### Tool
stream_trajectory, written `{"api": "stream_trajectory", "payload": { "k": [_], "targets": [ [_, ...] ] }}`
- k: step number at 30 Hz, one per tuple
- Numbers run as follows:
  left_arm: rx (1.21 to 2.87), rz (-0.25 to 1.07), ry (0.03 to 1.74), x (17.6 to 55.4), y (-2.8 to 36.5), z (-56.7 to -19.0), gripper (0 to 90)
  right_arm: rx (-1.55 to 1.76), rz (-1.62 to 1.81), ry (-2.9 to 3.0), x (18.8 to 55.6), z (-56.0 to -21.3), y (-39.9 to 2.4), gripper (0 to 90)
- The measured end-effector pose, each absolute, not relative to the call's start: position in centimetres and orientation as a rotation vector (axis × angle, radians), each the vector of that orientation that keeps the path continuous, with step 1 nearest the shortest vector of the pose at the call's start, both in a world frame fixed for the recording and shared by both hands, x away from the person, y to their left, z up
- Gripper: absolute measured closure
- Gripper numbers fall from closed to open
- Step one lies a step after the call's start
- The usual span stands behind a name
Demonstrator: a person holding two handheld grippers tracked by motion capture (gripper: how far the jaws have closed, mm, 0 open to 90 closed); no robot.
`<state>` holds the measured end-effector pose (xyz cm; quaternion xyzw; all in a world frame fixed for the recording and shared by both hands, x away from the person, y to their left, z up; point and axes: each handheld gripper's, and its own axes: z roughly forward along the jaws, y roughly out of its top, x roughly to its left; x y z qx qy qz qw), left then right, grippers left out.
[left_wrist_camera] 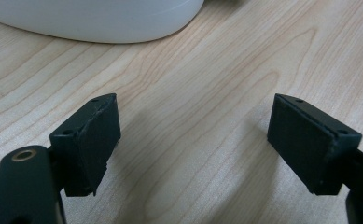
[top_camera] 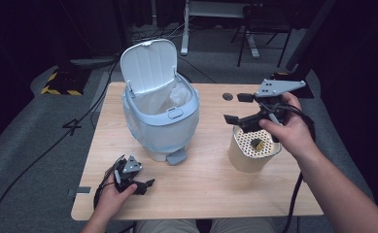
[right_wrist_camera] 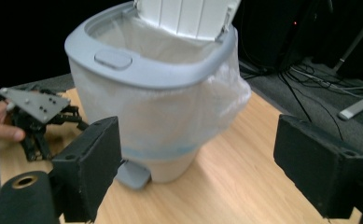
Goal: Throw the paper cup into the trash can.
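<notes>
Two grippers in use, one per hand. Right gripper point(top_camera: 241, 108): jaws apart, nothing between the pads; its fingers point(right_wrist_camera: 91, 163) frame open air in the right gripper view, with the bin point(right_wrist_camera: 158, 88) ahead of them and apart from them. In the high view this gripper sits above the rim of the cup point(top_camera: 252, 148), jaws pointing left toward the bin, grey plate on top, cable trailing down past the forearm. Right hand point(top_camera: 288, 127) wraps the gripper body from the right.

Left gripper point(top_camera: 137, 180): jaws apart, empty; its fingers point(left_wrist_camera: 91, 140) hang just over bare table point(left_wrist_camera: 207, 112), the bin's white base at the top edge of the left gripper view. Left hand point(top_camera: 112, 194) holds it low near the front left of the table, in front of the bin, near the pedal point(top_camera: 177, 156) but not touching it.

Bin: stands upright left of centre on the table, lid point(top_camera: 148, 64) raised and tilted back, clear liner bag folded over the grey rim, bag sagging out on one side. Pedal juts from the base toward the person.

Cup: beige, upright, right of the bin and well apart from it; perforated top surface with a small dark-yellow lump point(top_camera: 257, 143) resting on it. What the lump is, cannot tell.
</notes>
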<state>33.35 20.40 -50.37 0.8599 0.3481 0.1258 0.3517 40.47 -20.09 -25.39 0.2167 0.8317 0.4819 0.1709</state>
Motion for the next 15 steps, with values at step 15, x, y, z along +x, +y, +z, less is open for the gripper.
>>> {"api": "stream_trajectory", "payload": {
  "k": [15],
  "targets": [
    [2.225,0.325,0.902,33.3,20.4,-50.4,17.8,0.719,1.289,2.356,36.3,-29.1,-26.2,16.8]
  ]
}}
